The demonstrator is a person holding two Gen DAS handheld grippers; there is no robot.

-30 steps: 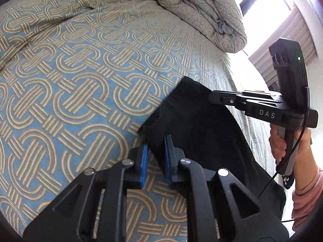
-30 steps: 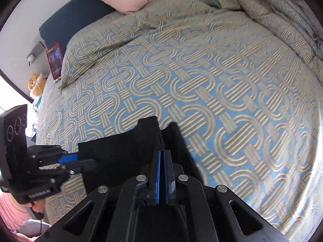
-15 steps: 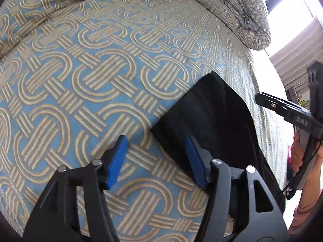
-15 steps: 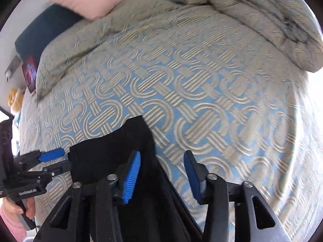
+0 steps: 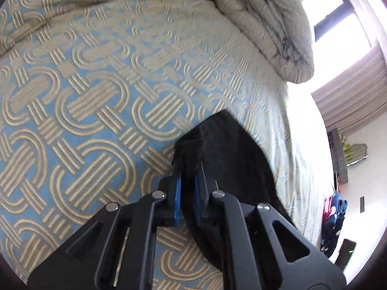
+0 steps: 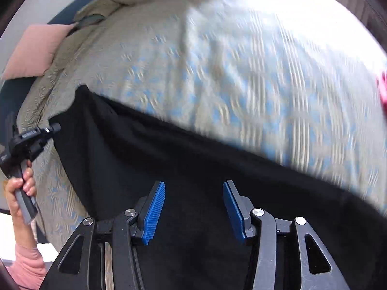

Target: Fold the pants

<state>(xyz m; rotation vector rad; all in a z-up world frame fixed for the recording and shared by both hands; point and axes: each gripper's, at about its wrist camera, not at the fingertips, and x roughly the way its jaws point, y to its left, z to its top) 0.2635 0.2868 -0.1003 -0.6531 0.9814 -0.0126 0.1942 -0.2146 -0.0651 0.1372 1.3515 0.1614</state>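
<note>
Black pants [image 5: 229, 159] lie stretched out on a bed cover [image 5: 84, 84] patterned in blue and beige. My left gripper [image 5: 189, 169] is shut on the near corner of the pants, with black cloth pinched between its blue pads. The right wrist view shows that same gripper [image 6: 52, 128] at the far left end of the pants [image 6: 169, 149], held by a hand [image 6: 19, 186]. My right gripper [image 6: 193, 186] hangs over the middle of the long black strip. Its jaws are closing, cloth lies beneath the gap, and the pads do not press on it.
A bunched duvet [image 5: 266, 24] lies at the far side of the bed, and a pink pillow [image 6: 31, 50] rests near the headboard. Beyond the bed's right edge are a bright window, a curtain [image 5: 358, 96] and clothes on the floor [image 5: 333, 212].
The left gripper opened beside the pants corner, then shut on it. The right gripper let go of the cloth, opened, and swept fast along the pants away from the left gripper.
</note>
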